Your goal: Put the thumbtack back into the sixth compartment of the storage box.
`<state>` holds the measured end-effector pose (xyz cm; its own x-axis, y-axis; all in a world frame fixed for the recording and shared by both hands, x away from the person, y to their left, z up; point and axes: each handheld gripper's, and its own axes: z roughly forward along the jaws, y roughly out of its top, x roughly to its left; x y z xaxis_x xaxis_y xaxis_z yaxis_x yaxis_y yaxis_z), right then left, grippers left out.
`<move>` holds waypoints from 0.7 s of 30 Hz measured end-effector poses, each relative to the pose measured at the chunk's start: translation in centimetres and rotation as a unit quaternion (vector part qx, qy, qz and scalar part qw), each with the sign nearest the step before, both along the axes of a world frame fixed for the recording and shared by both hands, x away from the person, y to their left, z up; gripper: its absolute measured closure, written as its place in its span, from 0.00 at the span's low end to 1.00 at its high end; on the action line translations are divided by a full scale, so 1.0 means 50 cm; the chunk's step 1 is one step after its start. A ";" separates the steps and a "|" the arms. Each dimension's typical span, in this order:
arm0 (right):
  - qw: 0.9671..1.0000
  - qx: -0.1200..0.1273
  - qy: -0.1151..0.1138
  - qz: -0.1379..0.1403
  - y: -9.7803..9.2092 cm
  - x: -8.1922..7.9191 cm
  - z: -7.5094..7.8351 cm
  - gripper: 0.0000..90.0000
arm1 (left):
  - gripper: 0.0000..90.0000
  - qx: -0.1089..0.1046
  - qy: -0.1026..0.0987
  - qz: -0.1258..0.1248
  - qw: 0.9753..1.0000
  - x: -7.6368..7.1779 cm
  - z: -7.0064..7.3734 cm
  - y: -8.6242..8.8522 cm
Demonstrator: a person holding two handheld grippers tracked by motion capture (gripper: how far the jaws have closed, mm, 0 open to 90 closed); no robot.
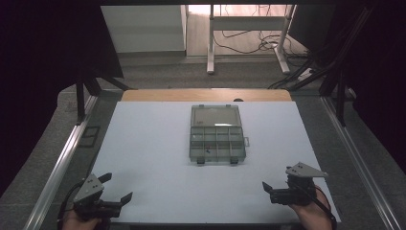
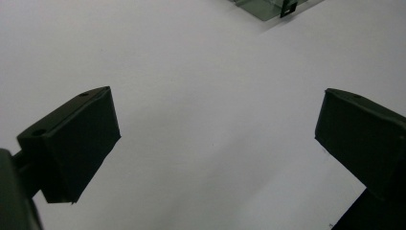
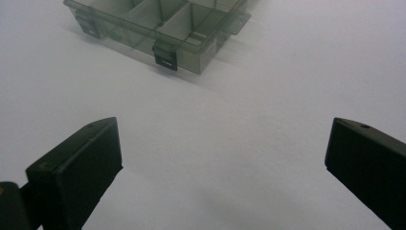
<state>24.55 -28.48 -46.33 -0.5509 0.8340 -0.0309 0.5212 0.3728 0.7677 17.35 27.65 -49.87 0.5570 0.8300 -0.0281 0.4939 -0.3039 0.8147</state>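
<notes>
Box: a clear grey compartment box point(image 1: 218, 140) lies open near the middle of the white table point(image 1: 153, 158), its lid point(image 1: 215, 116) folded back flat toward 12 o'clock.
Compartments: rows of small square cells; two tiny items point(image 1: 208, 149), one reddish and one bluish, seem to sit in a front cell, though they are too small to name.
Latches: two dark clasps point(image 1: 200, 161) hang off the box's near edge at 6 o'clock; the right gripper view shows one point(image 3: 165, 61) close up.
Left gripper: the left gripper point(image 1: 117, 189) sits at the table's 7 o'clock corner, well apart from the box, held in a hand point(image 1: 81, 221); jaws spread wide with nothing between them.
Left gripper view: bare tabletop between the jaws, a corner of the box point(image 2: 268, 7) at 1 o'clock.
Right gripper: the right gripper point(image 1: 268, 188) sits at the 5 o'clock corner, also well apart from the box; jaws released, empty.
Right gripper view: the box point(image 3: 158, 28) lies at 11 o'clock beyond the jaws.
</notes>
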 end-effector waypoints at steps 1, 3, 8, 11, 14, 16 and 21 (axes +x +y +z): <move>1.000 -0.001 -0.001 -0.002 -0.002 -0.001 0.000 0.00 | 0.02 0.000 0.000 0.000 1.000 0.000 0.000 0.000; 1.000 0.000 0.000 -0.006 -0.008 -0.004 -0.001 0.00 | 0.02 0.000 0.000 0.000 1.000 0.000 0.000 0.000; 1.000 0.000 0.000 -0.019 -0.022 -0.012 -0.004 0.00 | 0.02 0.000 0.000 0.001 1.000 0.000 0.000 0.000; 1.000 -0.001 0.000 -0.024 -0.029 -0.016 -0.005 0.00 | 0.02 0.000 0.000 0.001 1.000 0.000 0.000 0.000; 1.000 -0.004 0.002 -0.029 -0.036 -0.021 -0.008 0.00 | 0.02 -0.001 0.000 0.001 1.000 0.000 0.000 0.001; 0.999 -0.004 0.003 -0.032 -0.040 -0.024 -0.009 0.00 | 0.02 -0.001 0.000 0.001 1.000 0.000 0.000 0.001; 0.999 -0.011 0.005 -0.041 -0.052 -0.031 -0.015 0.00 | 0.02 -0.001 0.000 0.002 1.000 0.000 0.000 0.001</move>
